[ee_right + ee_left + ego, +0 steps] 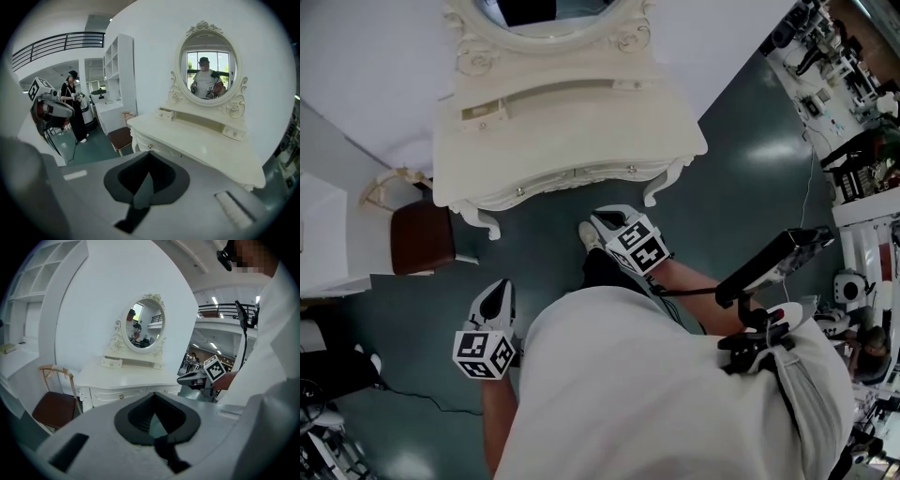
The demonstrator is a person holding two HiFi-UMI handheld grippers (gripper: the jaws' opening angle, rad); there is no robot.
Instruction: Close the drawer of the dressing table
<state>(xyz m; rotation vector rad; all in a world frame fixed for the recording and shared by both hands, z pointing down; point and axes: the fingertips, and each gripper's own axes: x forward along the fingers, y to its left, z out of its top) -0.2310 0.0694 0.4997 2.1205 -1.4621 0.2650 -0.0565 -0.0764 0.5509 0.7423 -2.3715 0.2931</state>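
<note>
I stand on the dark teal floor (741, 159) facing an ornate cream-white dressing table (487, 141), its front drawer (577, 176) flush beneath the worktop (600, 117). My left gripper (499, 287) and right gripper (606, 221) hang clenched, empty.

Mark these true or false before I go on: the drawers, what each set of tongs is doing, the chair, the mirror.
1. The drawers of the dressing table look pushed in. True.
2. The right tongs grip a drawer knob. False: they are shut on nothing, short of the table.
3. A chair with a brown seat stands beside the table. True.
4. The mirror is rectangular. False: it is oval.
5. The left tongs rest on the tabletop. False: they hang over the floor, apart from the table.
</note>
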